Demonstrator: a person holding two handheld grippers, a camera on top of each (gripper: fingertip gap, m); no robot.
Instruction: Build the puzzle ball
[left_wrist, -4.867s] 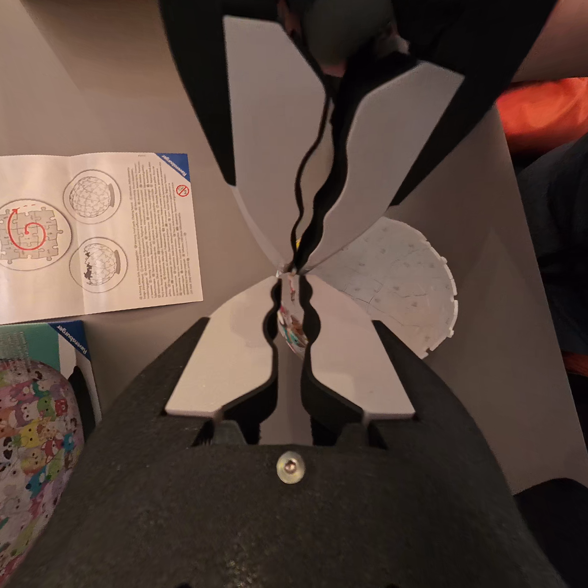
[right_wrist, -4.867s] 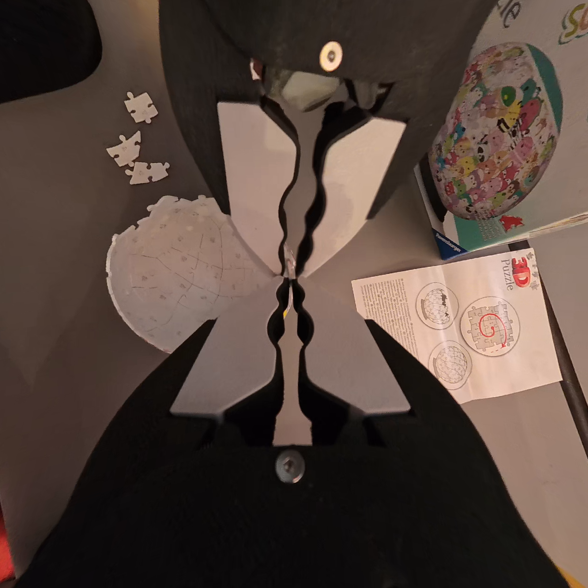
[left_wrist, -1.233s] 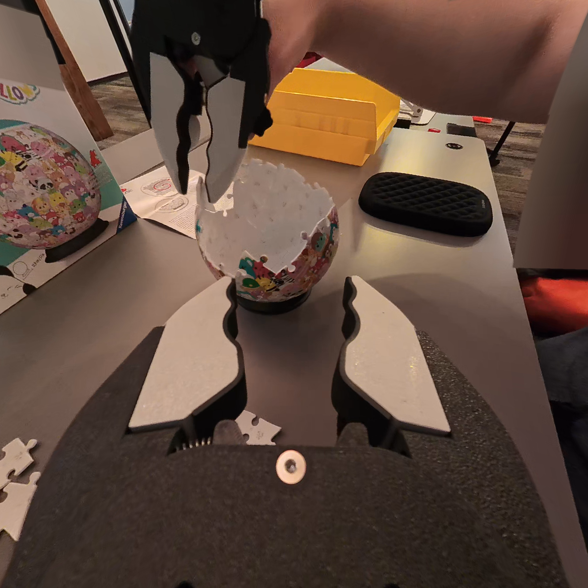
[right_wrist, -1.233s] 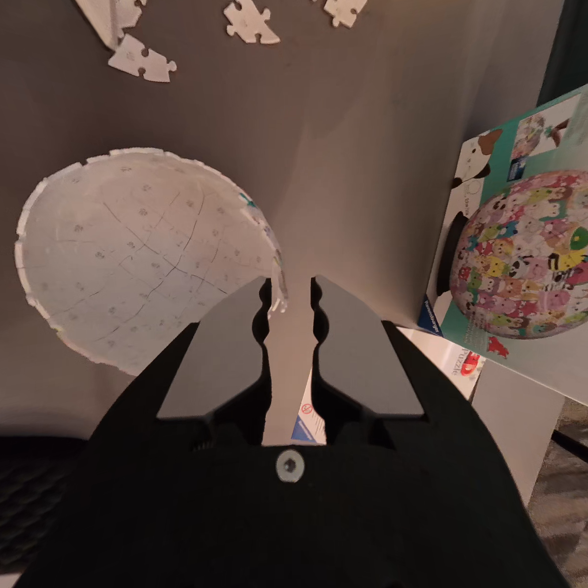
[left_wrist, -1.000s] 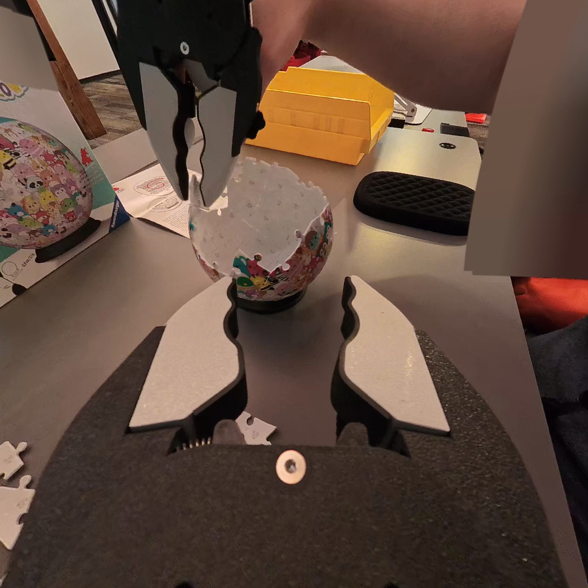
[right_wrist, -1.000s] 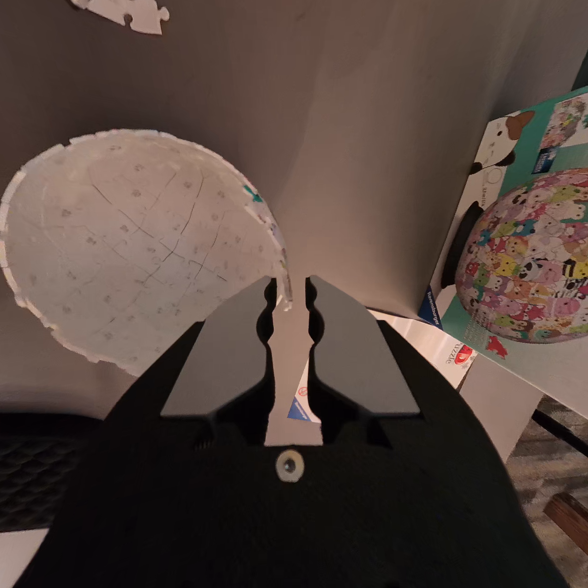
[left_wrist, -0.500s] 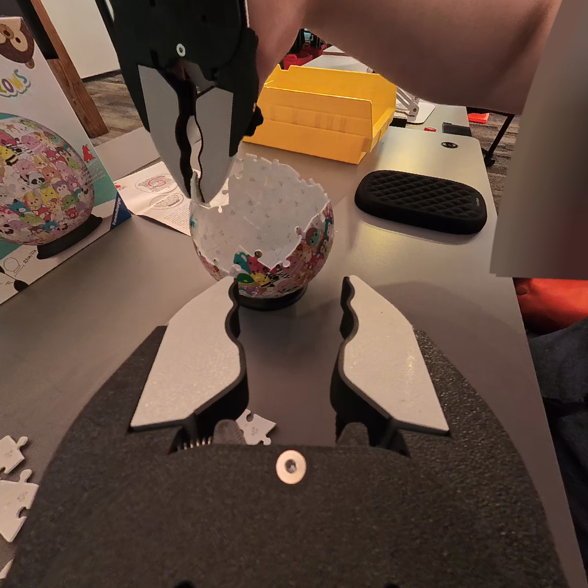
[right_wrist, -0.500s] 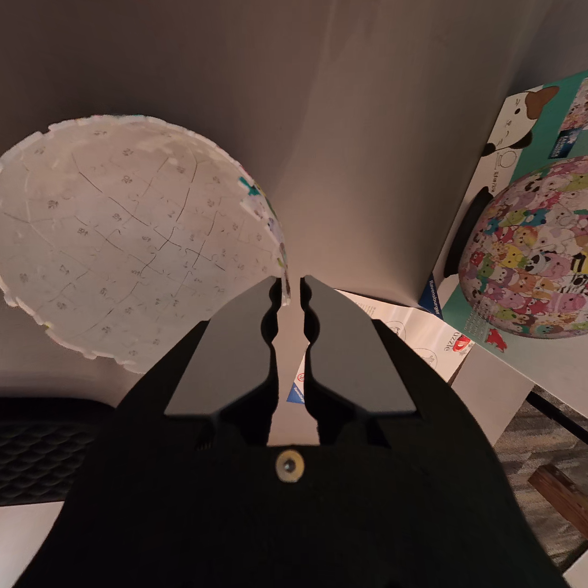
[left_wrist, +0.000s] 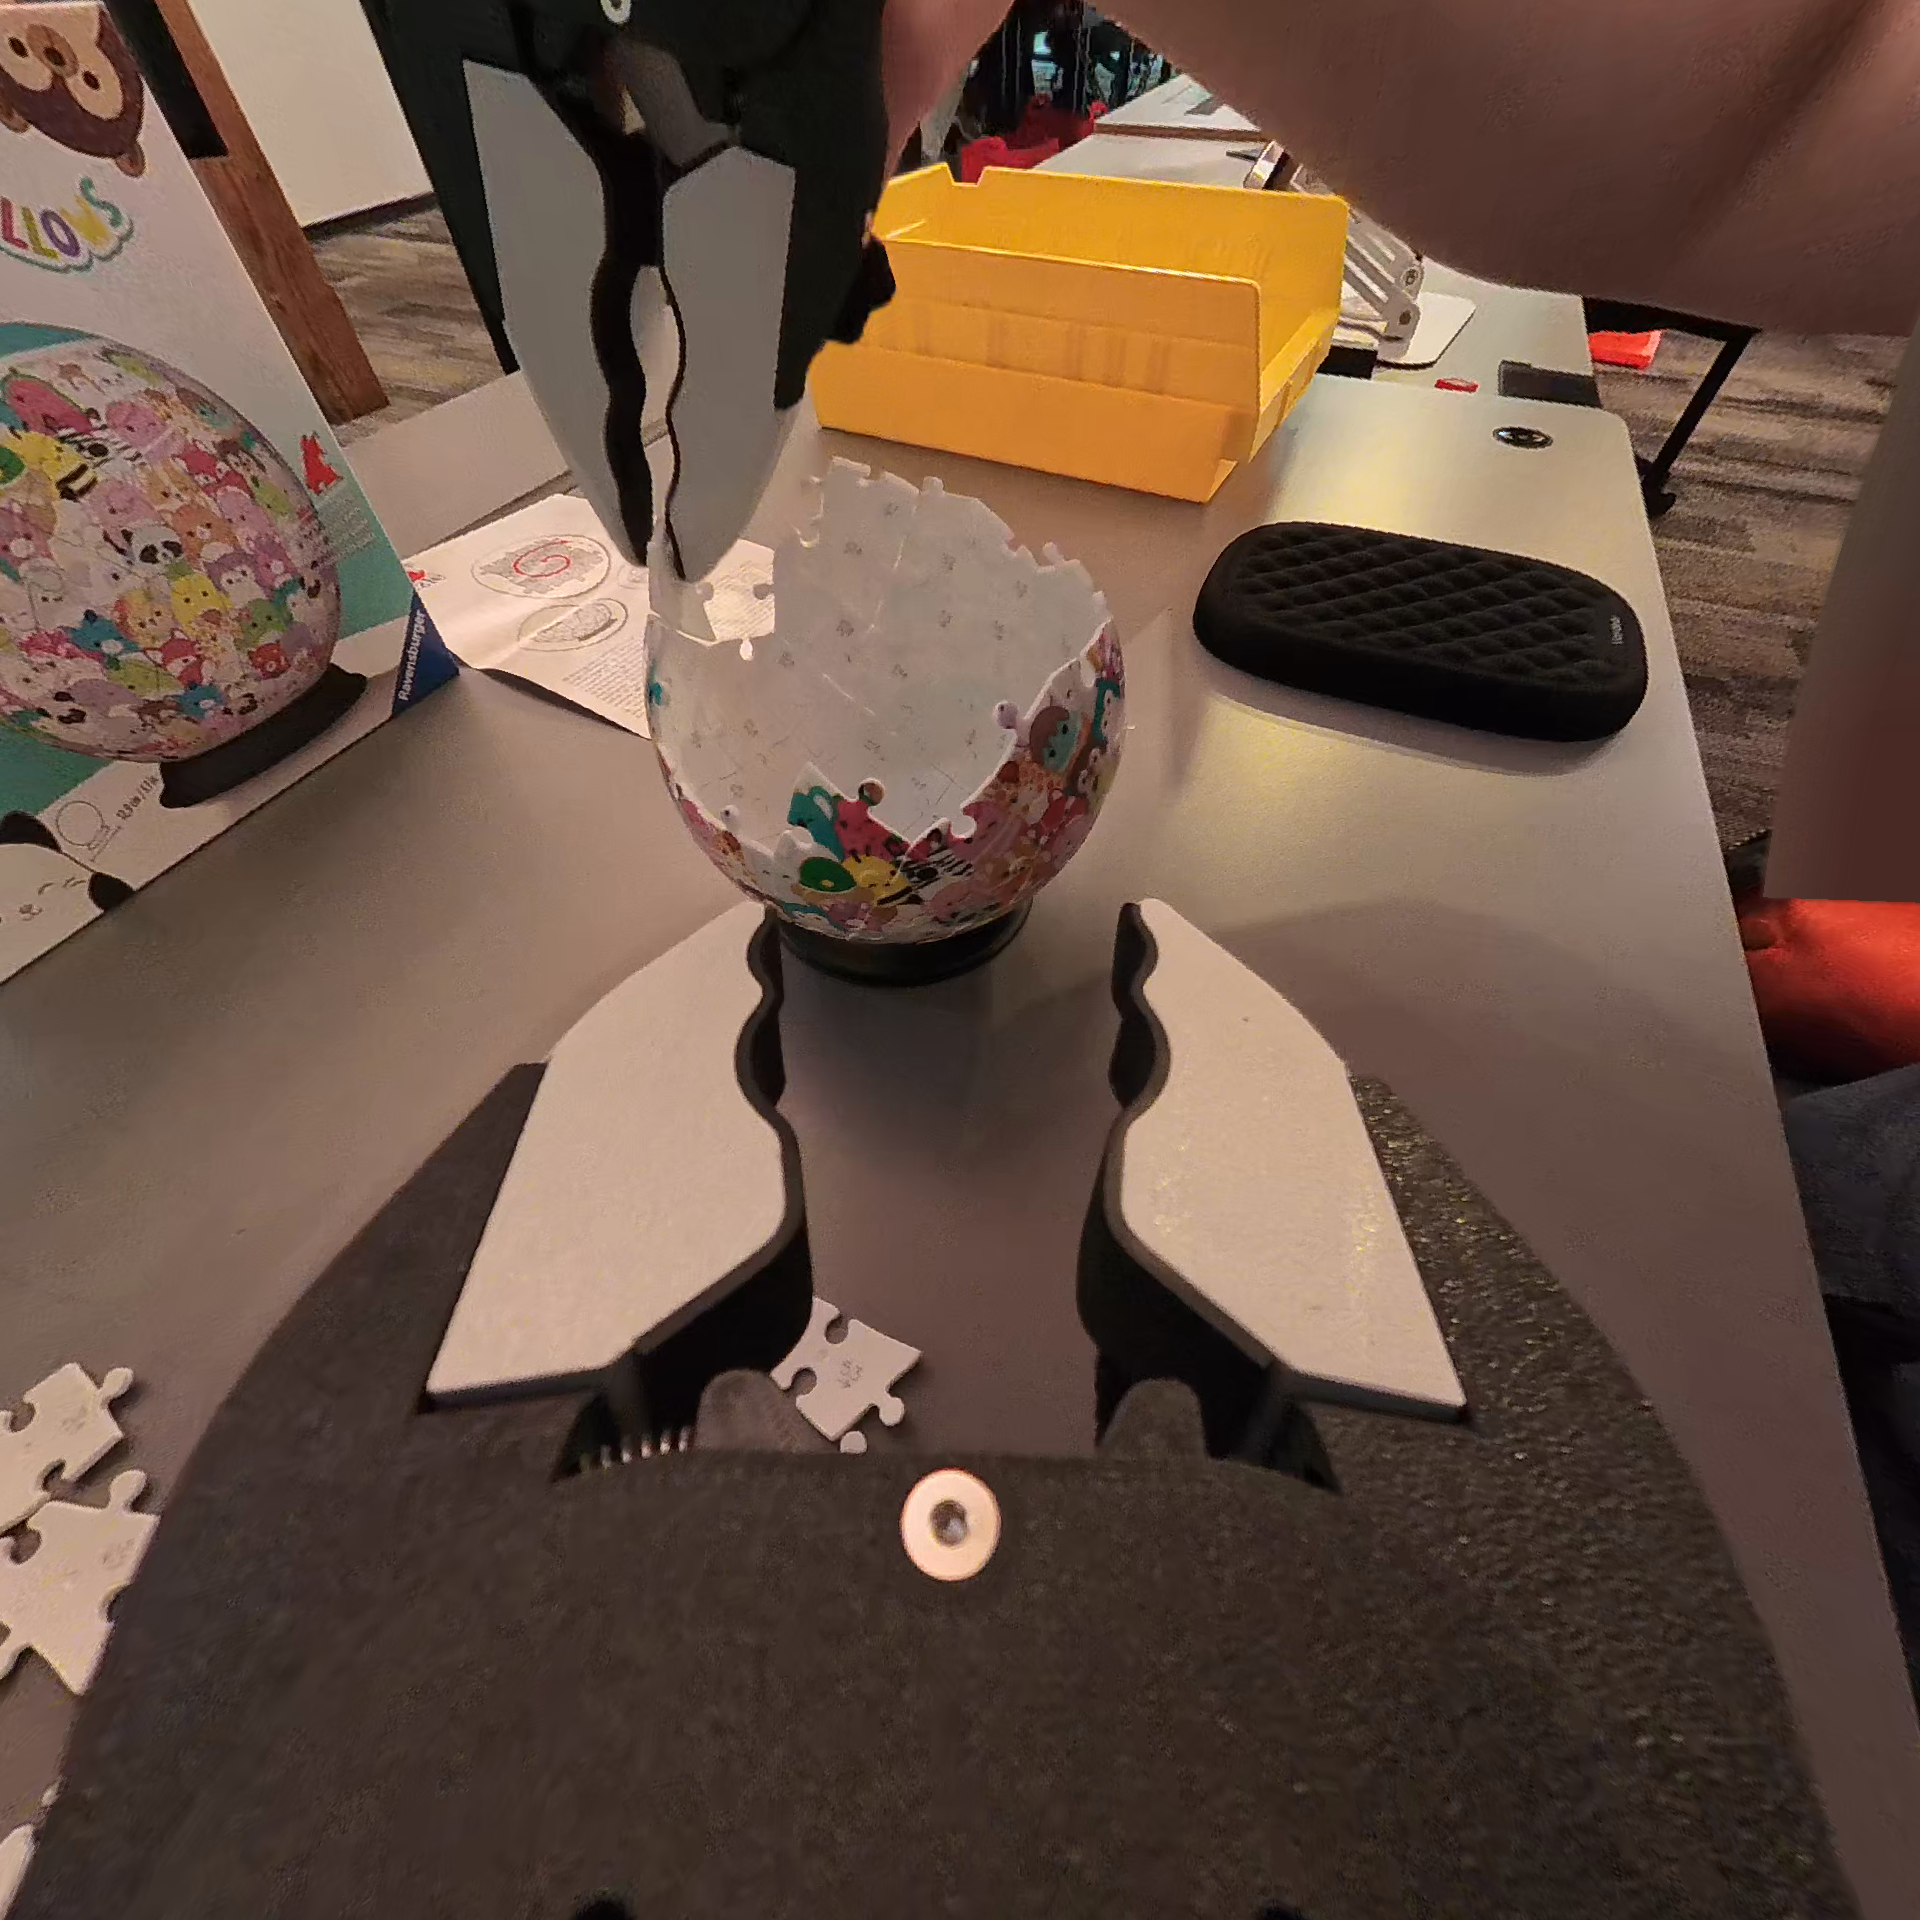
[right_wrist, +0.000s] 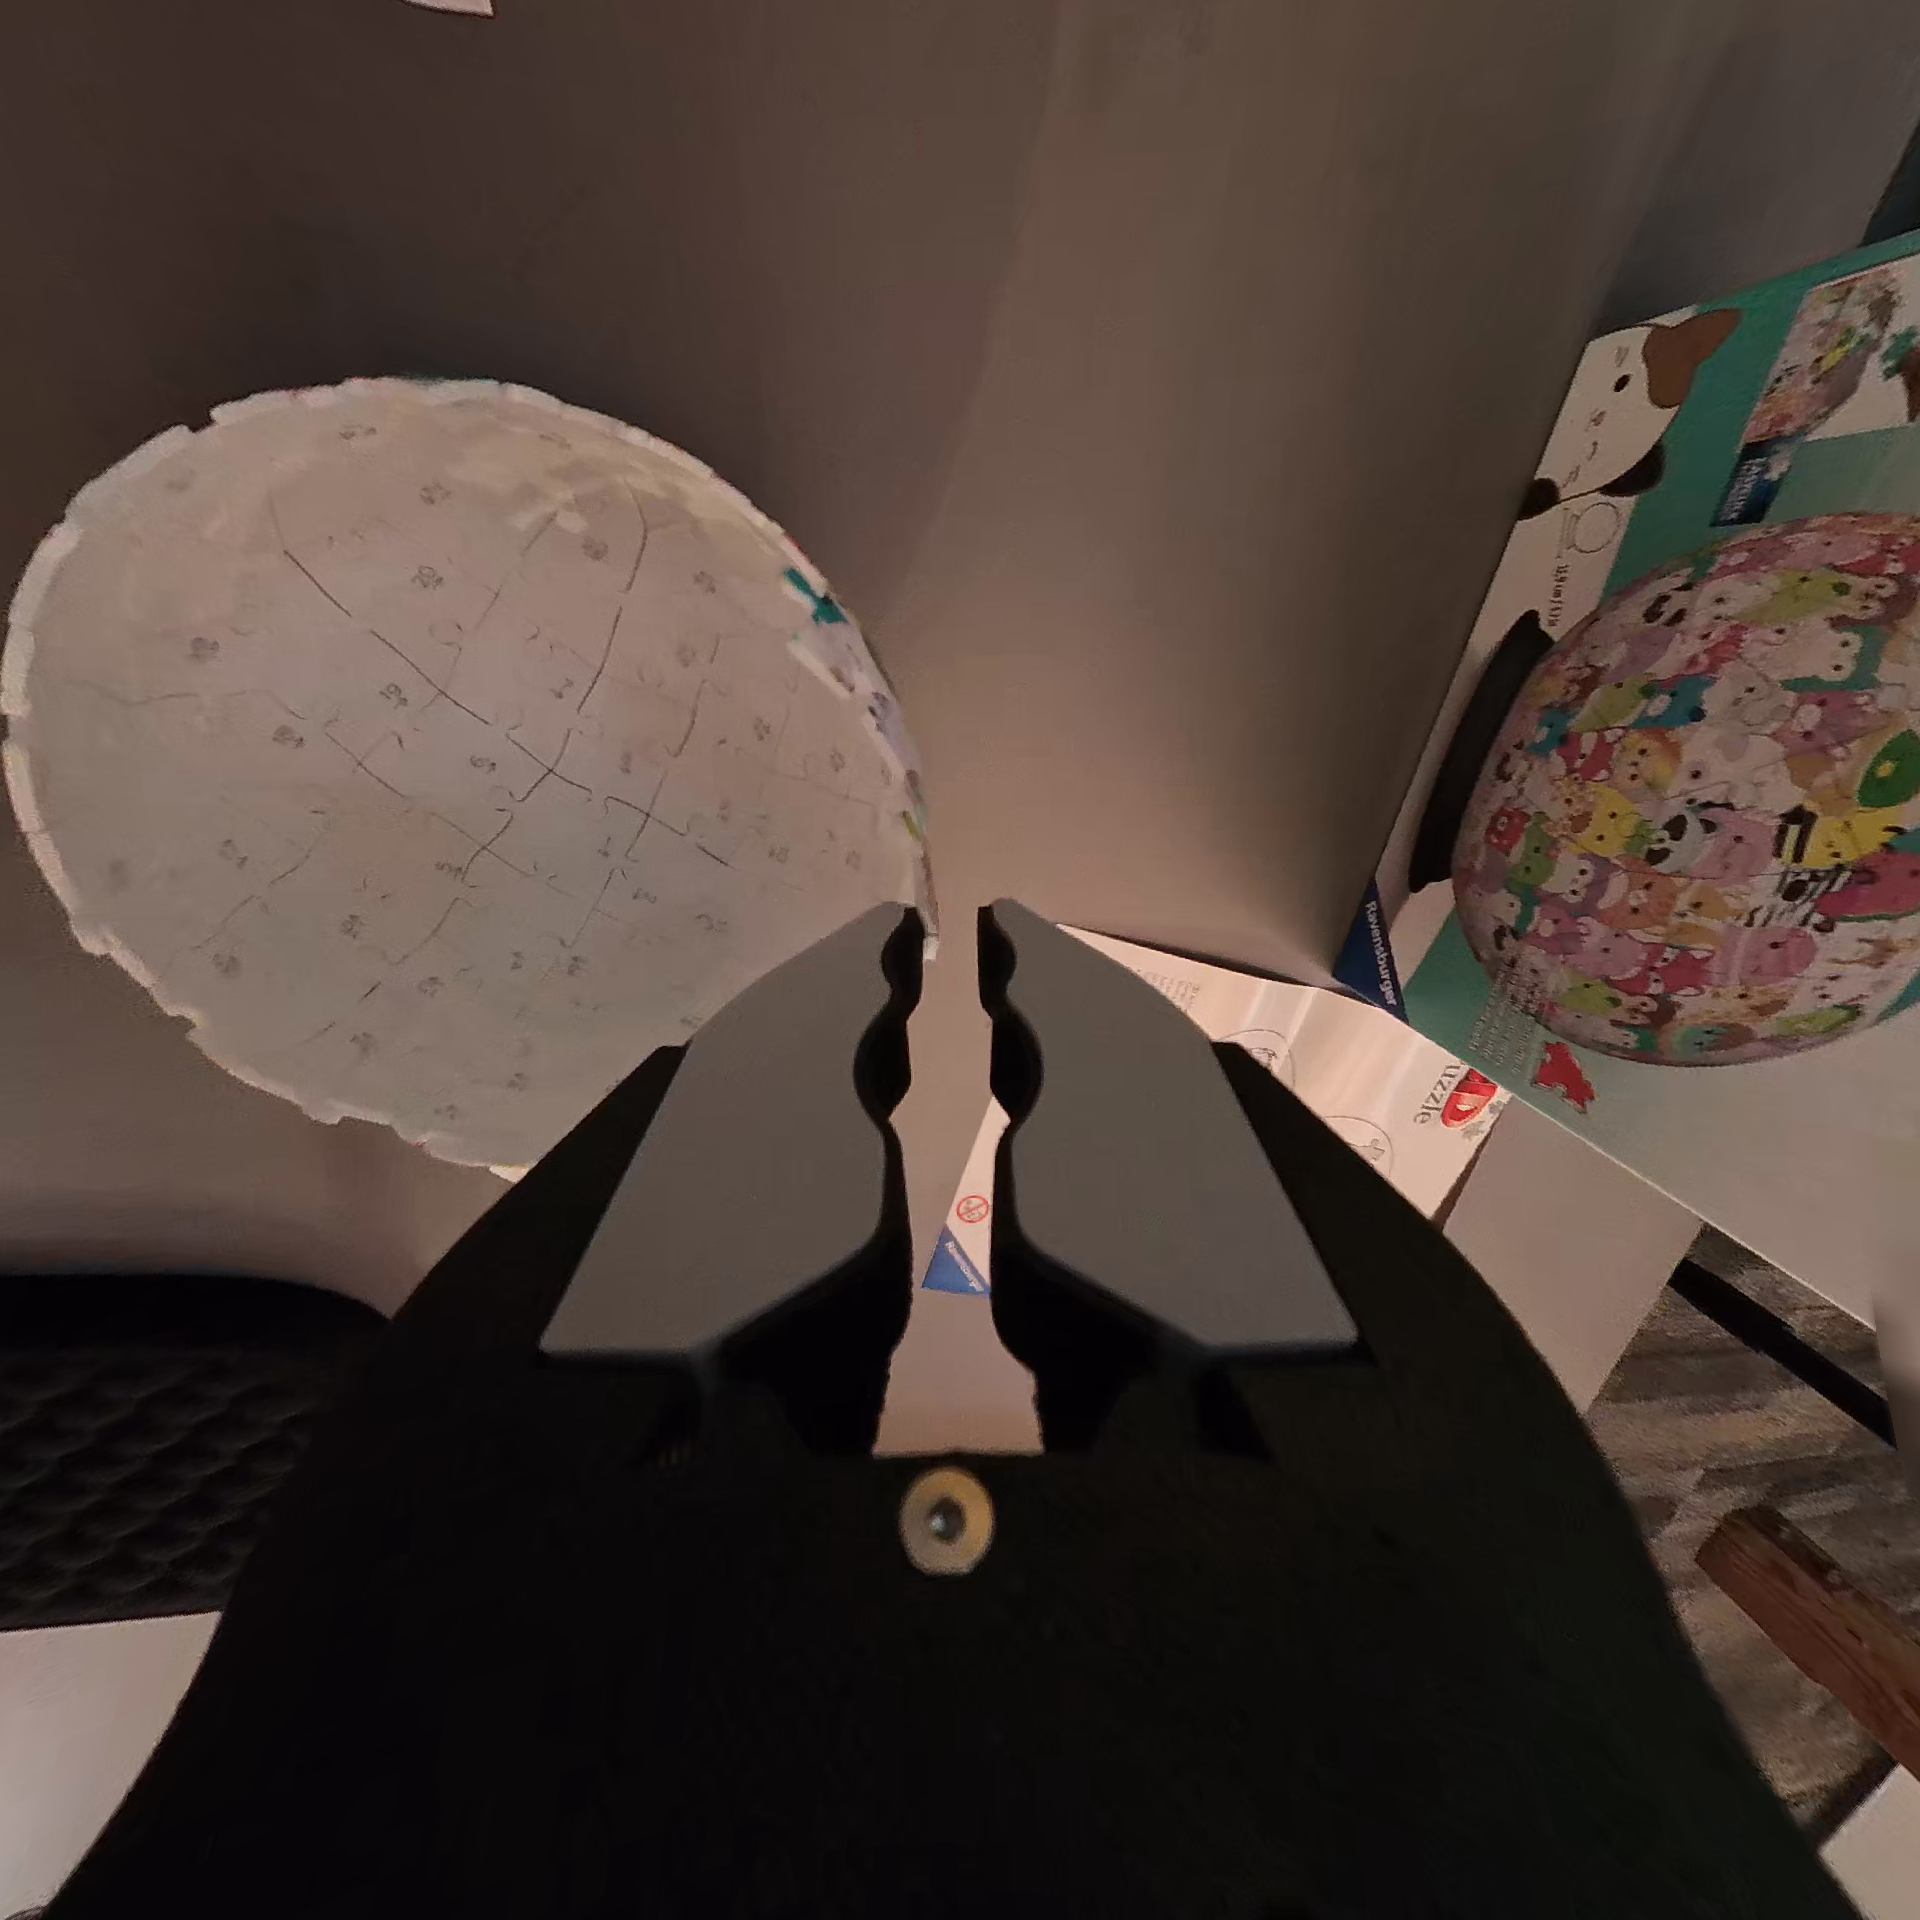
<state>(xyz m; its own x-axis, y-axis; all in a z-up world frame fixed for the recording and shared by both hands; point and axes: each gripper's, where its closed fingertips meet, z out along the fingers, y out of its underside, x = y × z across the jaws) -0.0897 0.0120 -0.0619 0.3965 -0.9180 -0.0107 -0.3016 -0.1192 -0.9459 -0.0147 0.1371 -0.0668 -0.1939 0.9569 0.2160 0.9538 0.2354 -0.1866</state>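
Right gripper (left_wrist: 665, 561): we see its fingers nearly together, pinching the rim of the half-built puzzle ball (left_wrist: 883, 727), tips down. Left gripper (left_wrist: 945, 925): we see it spread wide, empty, just short of the ball's black stand (left_wrist: 894, 951); a loose white piece (left_wrist: 852, 1371) lies between its fingers.
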